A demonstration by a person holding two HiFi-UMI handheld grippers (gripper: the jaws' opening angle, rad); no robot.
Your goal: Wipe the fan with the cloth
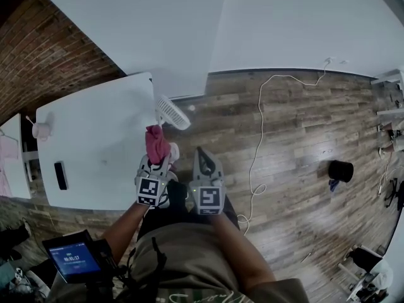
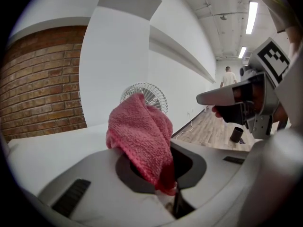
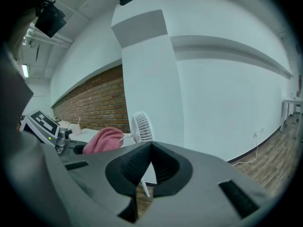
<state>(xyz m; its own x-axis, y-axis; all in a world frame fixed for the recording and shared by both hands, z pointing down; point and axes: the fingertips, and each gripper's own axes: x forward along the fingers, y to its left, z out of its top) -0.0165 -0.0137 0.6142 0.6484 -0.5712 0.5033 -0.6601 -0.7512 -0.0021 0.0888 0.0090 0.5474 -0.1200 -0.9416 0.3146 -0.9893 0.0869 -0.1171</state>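
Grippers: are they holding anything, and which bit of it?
The left gripper pinches the pink cloth by one bunched end; the rest puffs out past the jaws. The right gripper is shut on nothing.

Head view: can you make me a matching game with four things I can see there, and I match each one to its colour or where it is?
Things:
1. cloth
2. fan
3. right gripper
4. black cup

Clues:
A. stands on the wooden floor, far off to the right
B. shut, with nothing in it
C. white, at the corner of the table
D. pink, clamped in the left gripper

Right pairs: 1-D, 2-C, 3-B, 4-A.
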